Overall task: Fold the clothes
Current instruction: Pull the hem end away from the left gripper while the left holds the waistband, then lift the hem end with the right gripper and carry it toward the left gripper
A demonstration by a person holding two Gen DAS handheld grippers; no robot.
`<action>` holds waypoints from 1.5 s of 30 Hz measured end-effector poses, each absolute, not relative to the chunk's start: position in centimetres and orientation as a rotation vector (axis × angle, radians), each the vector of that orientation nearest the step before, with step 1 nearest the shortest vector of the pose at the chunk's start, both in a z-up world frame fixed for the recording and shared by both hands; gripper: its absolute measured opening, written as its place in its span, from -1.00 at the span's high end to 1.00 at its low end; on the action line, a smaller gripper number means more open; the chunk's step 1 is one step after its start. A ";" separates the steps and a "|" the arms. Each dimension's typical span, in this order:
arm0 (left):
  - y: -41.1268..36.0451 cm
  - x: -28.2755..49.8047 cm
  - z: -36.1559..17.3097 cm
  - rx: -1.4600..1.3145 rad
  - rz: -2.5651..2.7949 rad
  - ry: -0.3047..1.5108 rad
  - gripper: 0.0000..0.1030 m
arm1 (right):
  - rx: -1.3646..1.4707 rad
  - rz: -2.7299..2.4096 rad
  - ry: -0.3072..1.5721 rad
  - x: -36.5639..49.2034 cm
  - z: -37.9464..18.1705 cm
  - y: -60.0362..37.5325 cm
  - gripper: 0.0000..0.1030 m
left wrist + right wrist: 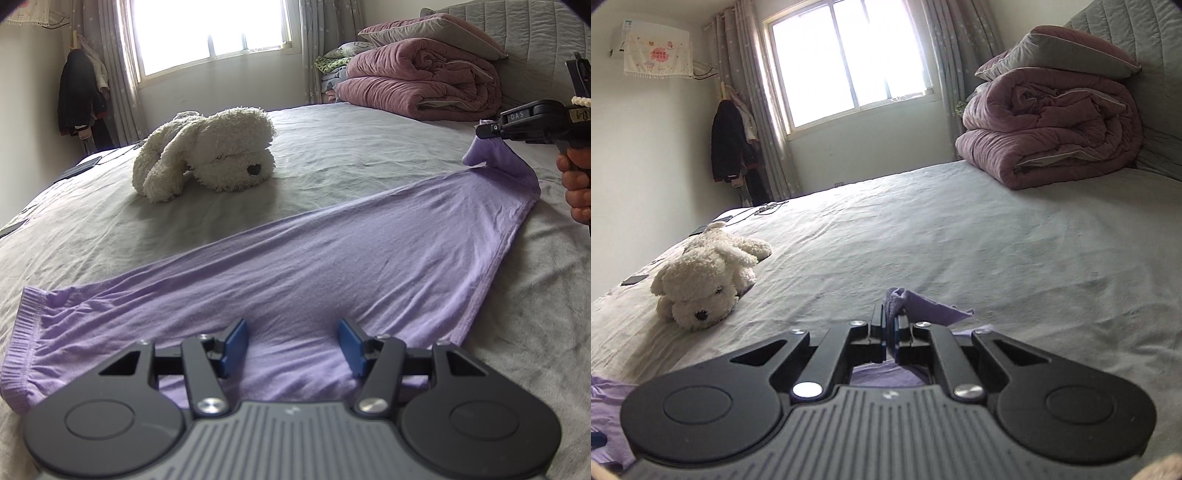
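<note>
A purple garment (280, 266) is spread flat on the grey bed sheet (332, 158). One far corner of it is lifted and pinched tight between the closed fingers of the right gripper (891, 325). The left gripper (291, 343) is held just over the near part of the cloth, its blue pads (236, 341) wide apart with nothing between them. On the right gripper, the letters "DAS" can be read, perhaps only part of a word. A white toy dog (207, 151) is lying nearby on the sheet.
</note>
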State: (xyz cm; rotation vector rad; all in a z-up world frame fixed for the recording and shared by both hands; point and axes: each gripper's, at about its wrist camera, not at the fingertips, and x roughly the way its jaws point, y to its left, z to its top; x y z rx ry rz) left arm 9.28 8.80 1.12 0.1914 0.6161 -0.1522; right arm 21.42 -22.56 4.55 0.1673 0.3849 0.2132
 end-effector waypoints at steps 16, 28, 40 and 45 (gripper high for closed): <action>8.8 9.3 1.1 0.191 -0.153 0.617 -0.10 | -0.039 0.482 0.416 19.0 4.1 -14.5 0.88; 8.8 9.4 1.1 0.189 -0.151 0.619 -0.12 | -0.155 0.587 0.462 17.0 3.1 -9.4 0.88; 8.7 9.4 1.1 0.192 -0.150 0.623 -0.12 | 0.115 0.544 0.523 19.9 2.1 -13.7 0.88; 9.2 10.3 1.5 0.152 -0.155 0.652 -0.20 | 0.289 0.560 0.580 21.0 0.8 -15.9 0.88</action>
